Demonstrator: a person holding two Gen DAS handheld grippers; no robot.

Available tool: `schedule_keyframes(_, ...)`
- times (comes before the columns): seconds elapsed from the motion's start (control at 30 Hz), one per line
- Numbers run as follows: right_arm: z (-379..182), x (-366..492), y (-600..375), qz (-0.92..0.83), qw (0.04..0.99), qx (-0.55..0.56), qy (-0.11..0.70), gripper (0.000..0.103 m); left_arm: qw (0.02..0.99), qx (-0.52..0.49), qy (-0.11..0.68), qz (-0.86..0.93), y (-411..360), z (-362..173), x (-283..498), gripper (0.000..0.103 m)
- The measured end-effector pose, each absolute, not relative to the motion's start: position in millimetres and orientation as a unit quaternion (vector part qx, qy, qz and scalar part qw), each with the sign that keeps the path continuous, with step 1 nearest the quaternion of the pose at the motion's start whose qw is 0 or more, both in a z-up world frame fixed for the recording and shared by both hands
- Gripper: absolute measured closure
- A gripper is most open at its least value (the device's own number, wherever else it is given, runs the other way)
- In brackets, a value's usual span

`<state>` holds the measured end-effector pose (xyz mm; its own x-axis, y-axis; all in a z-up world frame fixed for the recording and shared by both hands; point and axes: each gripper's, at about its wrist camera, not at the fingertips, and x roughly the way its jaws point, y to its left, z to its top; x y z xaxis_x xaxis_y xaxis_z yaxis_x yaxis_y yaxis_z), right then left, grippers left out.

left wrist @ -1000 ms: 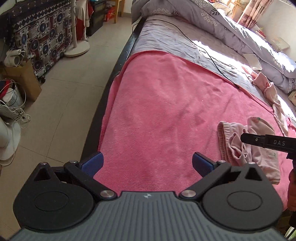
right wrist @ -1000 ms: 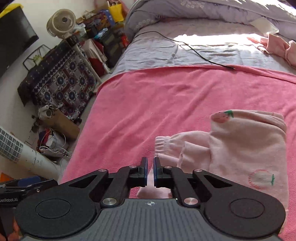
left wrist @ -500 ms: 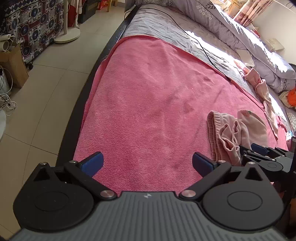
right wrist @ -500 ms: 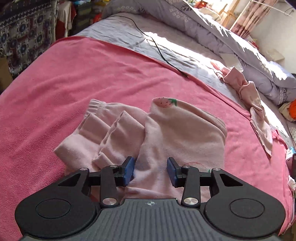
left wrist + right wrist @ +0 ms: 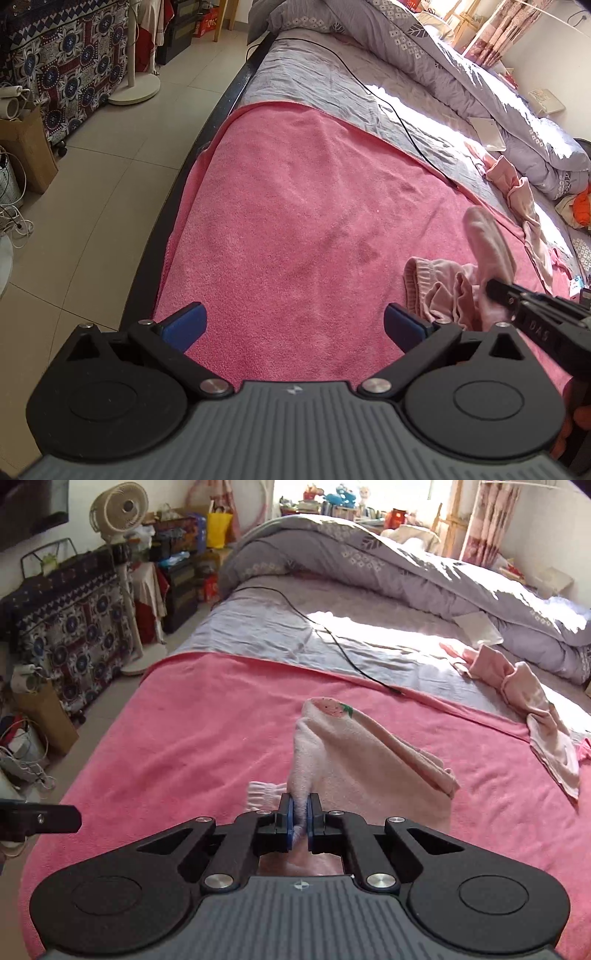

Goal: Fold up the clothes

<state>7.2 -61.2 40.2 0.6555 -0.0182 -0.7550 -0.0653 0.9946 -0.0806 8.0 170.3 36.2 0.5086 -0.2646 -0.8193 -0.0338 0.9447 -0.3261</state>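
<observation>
On the bed [image 5: 258, 627], a pink towel [image 5: 303, 229] covers the near half of the mattress, and a rolled grey quilt [image 5: 369, 565] lies along the far side; where the towel ends at the bottom of either view is hidden behind the gripper bodies. The pale pink garment [image 5: 354, 760], printed with a strawberry at its raised corner, sits on the towel toward the right of the left wrist view. Its lower part is cut off behind the right gripper's housing, so how much cloth hangs below the pads cannot be made out. A ribbed cuff shows just left of the pinched fold, and the rest of the bunched fabric there is hard to read. A second pink garment [image 5: 524, 701] lies apart, half on the grey sheet and half on the towel, with its far end lost at the frame edge. A black cable [image 5: 332, 638] runs across the sheet and stops at the towel's edge.

The right gripper [image 5: 299, 819] points downward over the towel, its jaws closing and already pinching a fold of the garment between the blue pads, lifting one edge up into a peak. The left gripper [image 5: 293, 325] also angles down, its jaws spread wide with only bare towel between them, well left of the garment. A little of the person's hand shows at the right edge of the left view, blurred.
</observation>
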Motion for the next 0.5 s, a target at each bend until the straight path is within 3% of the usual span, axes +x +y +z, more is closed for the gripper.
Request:
schedule_keyframes(0.17,12.6,14.6,-46.1,0.056,0.896,-0.059,0.436,0.088,0.865,-0.142,0.474,-0.084,157.6,46.0,26.0,0.000)
schedule_keyframes(0.33,21.6,-17.9,-54.4,0.117,0.904,-0.059,0.407,0.056,0.872,-0.115,0.454,-0.140,109.3,46.0,59.5,0.000)
schedule_keyframes(0.5,32.9,-61.0,-94.3,0.099,0.913,-0.059,0.391,0.056,0.866,-0.081,0.443,-0.218,39.1,44.4,79.9,0.000)
